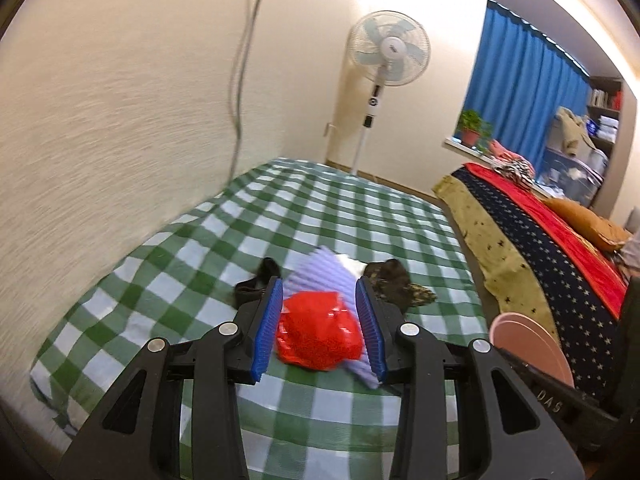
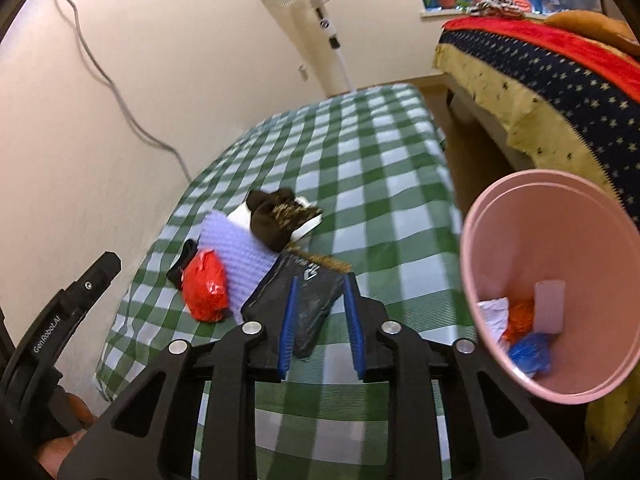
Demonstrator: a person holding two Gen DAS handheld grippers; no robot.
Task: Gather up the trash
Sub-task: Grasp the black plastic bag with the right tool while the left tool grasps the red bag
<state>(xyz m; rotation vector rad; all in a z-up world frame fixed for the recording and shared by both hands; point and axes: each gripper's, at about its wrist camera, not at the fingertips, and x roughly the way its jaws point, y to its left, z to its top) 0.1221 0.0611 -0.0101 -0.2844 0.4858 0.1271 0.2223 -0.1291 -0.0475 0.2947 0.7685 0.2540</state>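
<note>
A crumpled red plastic wrapper point(image 1: 318, 332) lies on the green checked bed point(image 1: 200, 264), partly on a lilac ribbed cloth point(image 1: 324, 272). My left gripper point(image 1: 319, 300) is open, its blue pads on either side of the wrapper. The wrapper also shows in the right wrist view point(image 2: 206, 286). My right gripper point(image 2: 320, 300) is open above a black plastic bag point(image 2: 308, 304) lying flat on the bed. A pink bin point(image 2: 556, 320) with several pieces of trash inside stands at the bed's right edge.
Dark socks point(image 2: 280, 216) and a black strap point(image 2: 182, 266) lie by the lilac cloth. A standing fan point(image 1: 390, 52) is at the far wall. A second bed point(image 1: 540, 232) with a starred cover is to the right, across a narrow floor gap.
</note>
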